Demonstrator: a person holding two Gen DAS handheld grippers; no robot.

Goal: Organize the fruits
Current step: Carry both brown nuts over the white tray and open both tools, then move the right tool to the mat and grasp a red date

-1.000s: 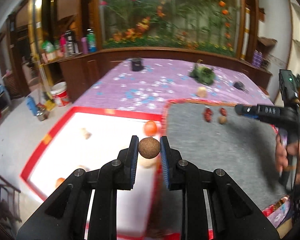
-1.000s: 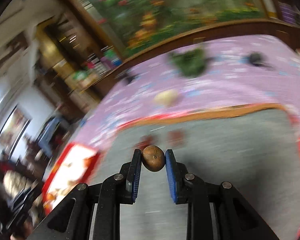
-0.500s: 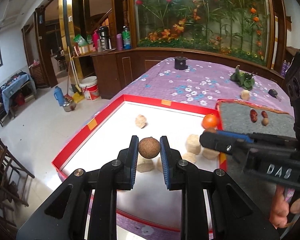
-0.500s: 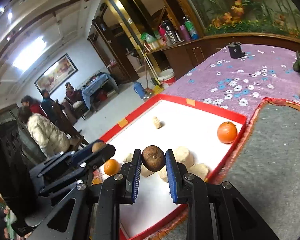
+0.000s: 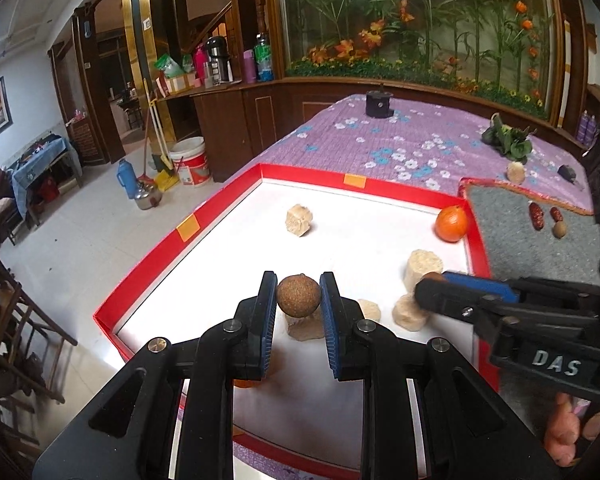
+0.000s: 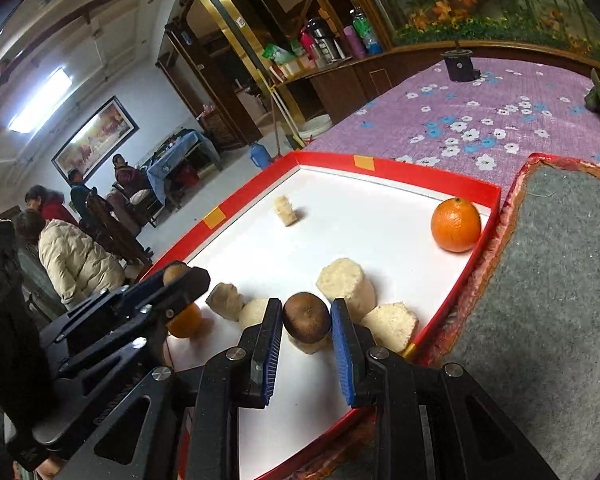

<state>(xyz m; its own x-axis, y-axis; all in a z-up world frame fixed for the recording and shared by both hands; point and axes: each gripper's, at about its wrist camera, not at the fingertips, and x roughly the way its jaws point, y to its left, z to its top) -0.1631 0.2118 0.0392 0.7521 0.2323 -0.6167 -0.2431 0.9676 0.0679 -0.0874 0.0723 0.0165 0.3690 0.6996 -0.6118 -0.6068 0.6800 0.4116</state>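
Observation:
My left gripper is shut on a small round brown fruit above the near part of a white tray with red rim. My right gripper is shut on a second small brown fruit above the same tray, right of the left one; it shows in the left wrist view. An orange lies at the tray's far right corner, also in the right wrist view. A second orange lies under the left gripper. Several pale chunks lie in the tray.
A grey felt mat lies right of the tray with two red dates and a small brown fruit. On the purple flowered cloth are greens, a pale lump and a black cup. People sit at far left.
Both grippers have swung left from over the grey mat to over the white tray and come lower, each still holding its brown fruit. The right gripper now sits close beside the left.

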